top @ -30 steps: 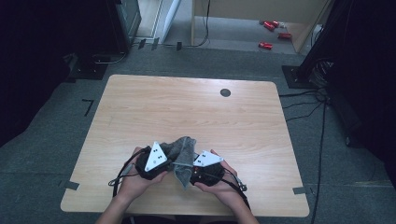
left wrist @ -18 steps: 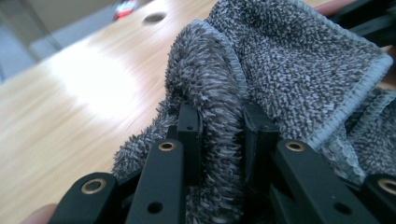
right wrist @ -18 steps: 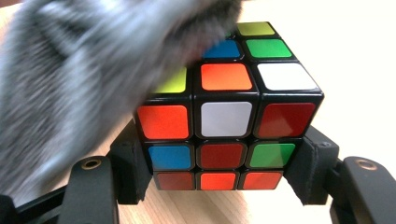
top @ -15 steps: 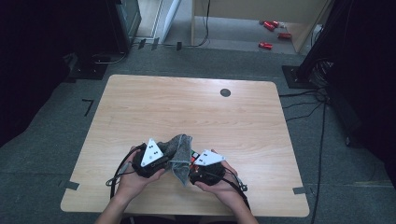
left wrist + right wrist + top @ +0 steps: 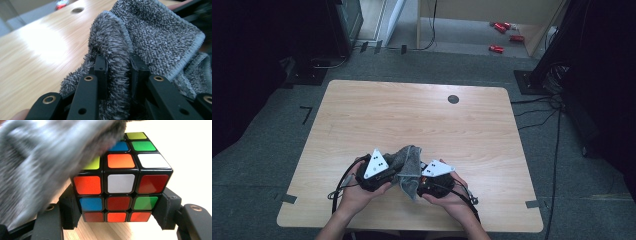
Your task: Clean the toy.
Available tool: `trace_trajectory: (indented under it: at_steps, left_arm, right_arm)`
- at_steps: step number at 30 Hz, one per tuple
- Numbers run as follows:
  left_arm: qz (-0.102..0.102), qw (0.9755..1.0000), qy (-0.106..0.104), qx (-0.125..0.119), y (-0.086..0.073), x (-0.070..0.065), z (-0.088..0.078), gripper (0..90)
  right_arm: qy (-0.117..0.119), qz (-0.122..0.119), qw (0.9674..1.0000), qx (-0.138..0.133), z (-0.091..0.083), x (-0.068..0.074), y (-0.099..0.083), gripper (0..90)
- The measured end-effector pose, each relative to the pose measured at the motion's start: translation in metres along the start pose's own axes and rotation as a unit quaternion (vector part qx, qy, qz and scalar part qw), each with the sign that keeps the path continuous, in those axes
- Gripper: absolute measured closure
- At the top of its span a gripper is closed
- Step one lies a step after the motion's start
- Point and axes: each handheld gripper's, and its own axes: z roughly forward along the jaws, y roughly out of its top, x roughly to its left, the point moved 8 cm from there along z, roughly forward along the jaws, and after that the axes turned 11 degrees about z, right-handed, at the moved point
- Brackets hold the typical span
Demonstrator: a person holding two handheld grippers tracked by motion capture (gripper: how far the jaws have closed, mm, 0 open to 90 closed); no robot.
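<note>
We have the scrambled, multicoloured plastic puzzle cube (image 5: 117,182) clamped between the right gripper (image 5: 117,218)'s jaws at lower centre of the high view, by the pale wooden table (image 5: 412,115)'s near edge; the left gripper (image 5: 117,72) pinches the fluffy grey microfibre cloth (image 5: 155,35), draped over the cube's top; wiping seems underway, the front faces apparently not yet covered.

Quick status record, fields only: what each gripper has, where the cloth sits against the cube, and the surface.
left gripper: shut on the grey cloth, a fold pinched between its jaws
right gripper: shut on the puzzle cube, jaws on two opposite sides
cloth vs cube: cloth lies over the cube's top corner
surface: wooden table
position: both grippers at the table's near edge
</note>
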Motion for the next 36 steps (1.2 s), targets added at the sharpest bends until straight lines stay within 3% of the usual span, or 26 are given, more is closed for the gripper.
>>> trace_trajectory:
  at_steps: [2,4,7,8,11,12,14,15,17,19,22,23,24,26,29,31,35,36]
  left_arm:
    - [0.018,0.9997,-0.012,-0.009,0.007,-0.011,0.002,72.6]
    - [0.024,0.9997,-0.007,-0.004,0.007,-0.013,0.004,71.5]
    - [0.007,0.9999,0.006,0.014,-0.001,-0.004,0.007,70.9]
    - [-0.007,0.9994,0.020,0.027,-0.009,0.006,0.006,71.0]
    - [-0.016,0.9993,0.024,0.024,-0.009,0.010,0.003,71.1]
    - [-0.004,0.9992,0.033,0.020,-0.004,0.007,0.002,70.7]
    - [-0.001,0.9993,0.033,0.017,-0.001,0.004,0.003,70.2]
    - [0.006,0.9997,0.021,0.005,0.004,-0.005,0.004,68.9]
    - [0.024,0.9996,0.018,-0.001,0.009,-0.013,0.006,67.6]
    - [0.035,0.9989,0.030,0.005,0.008,-0.012,0.007,66.8]
    - [0.013,0.9981,0.053,0.029,-0.002,0.002,0.008,66.9]
    - [0.013,0.9981,0.053,0.029,-0.002,0.002,0.008,67.4]
    - [-0.001,0.9980,0.054,0.033,-0.006,0.007,0.006,67.6]
    - [-0.002,0.9982,0.052,0.029,-0.005,0.007,0.005,67.7]
    - [0.024,0.9993,0.028,0.001,0.010,-0.012,0.006,66.3]
    - [0.035,0.9985,0.040,0.009,0.011,-0.015,0.009,65.0]
    - [0.000,0.9973,0.066,0.031,-0.002,0.002,0.010,64.6]
    - [0.000,0.9973,0.066,0.031,-0.002,0.002,0.010,65.8]
  right_arm:
    - [0.000,-0.001,1.0000,0.001,0.000,0.000,0.000,34.4]
    - [-0.003,0.000,1.0000,0.001,-0.001,-0.001,0.000,34.4]
    - [-0.013,-0.007,0.9998,0.011,-0.001,-0.003,-0.003,34.4]
    - [-0.013,-0.007,0.9998,0.011,-0.001,-0.003,-0.004,34.4]
    - [-0.007,-0.005,0.9999,0.007,-0.001,-0.002,-0.002,34.4]
    - [-0.002,-0.001,1.0000,0.002,-0.001,0.000,-0.001,34.5]
    - [-0.001,-0.002,1.0000,0.002,-0.001,0.000,0.000,34.4]
    - [0.000,0.000,1.0000,0.002,0.000,0.001,-0.001,34.4]
    - [0.001,-0.004,1.0000,0.005,0.000,0.002,-0.002,34.4]
    - [-0.002,-0.008,0.9999,0.008,0.000,0.003,-0.003,34.5]
    - [-0.005,-0.010,0.9999,0.008,-0.001,0.000,-0.003,34.5]
    - [-0.005,-0.012,0.9999,0.008,-0.001,0.000,-0.003,34.5]
    - [-0.004,-0.011,0.9999,0.008,-0.001,0.000,-0.003,34.5]
    - [-0.001,-0.009,0.9999,0.007,-0.001,0.001,-0.003,34.5]
    - [0.003,-0.008,1.0000,0.003,-0.001,0.003,-0.001,34.5]
    - [-0.001,-0.011,0.9999,0.007,0.000,0.004,-0.002,34.5]
    - [-0.007,-0.011,0.9999,0.010,-0.001,0.002,-0.003,34.5]
    - [-0.007,-0.011,0.9999,0.010,-0.001,0.002,-0.003,34.5]
